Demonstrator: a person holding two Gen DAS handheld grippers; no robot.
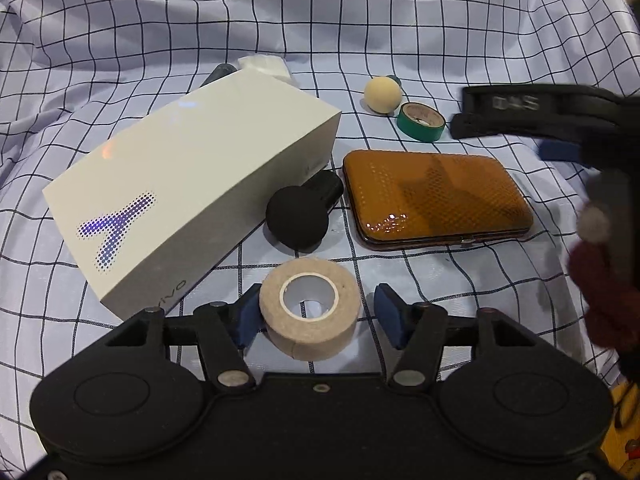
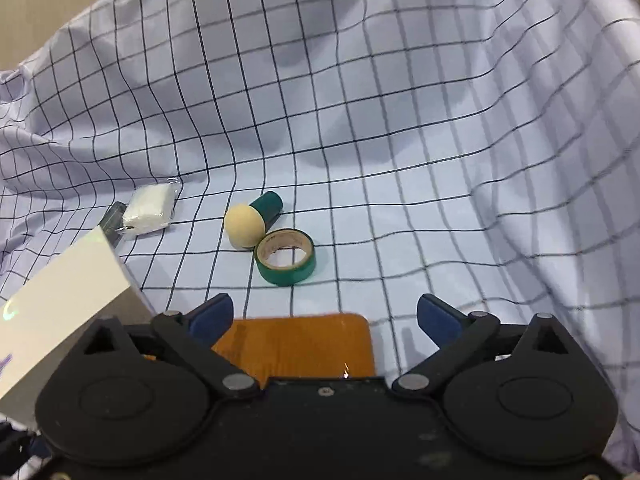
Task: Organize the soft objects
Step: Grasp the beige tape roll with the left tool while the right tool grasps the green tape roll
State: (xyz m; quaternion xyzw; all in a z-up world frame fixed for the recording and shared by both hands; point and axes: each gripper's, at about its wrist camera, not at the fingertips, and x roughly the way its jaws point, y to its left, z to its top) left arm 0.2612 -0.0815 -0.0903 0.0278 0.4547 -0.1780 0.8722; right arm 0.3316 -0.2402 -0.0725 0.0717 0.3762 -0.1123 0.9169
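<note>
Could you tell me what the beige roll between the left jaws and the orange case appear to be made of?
The beige roll looks like woven fabric tape, matte, wound on a smooth white core; the slightly fuzzy, unreflective surface suggests cloth. The orange case looks like glossy embossed faux leather or vinyl: it shows a dotted texture with bright highlights near its front edge. Neither can be confirmed by sight.
</note>
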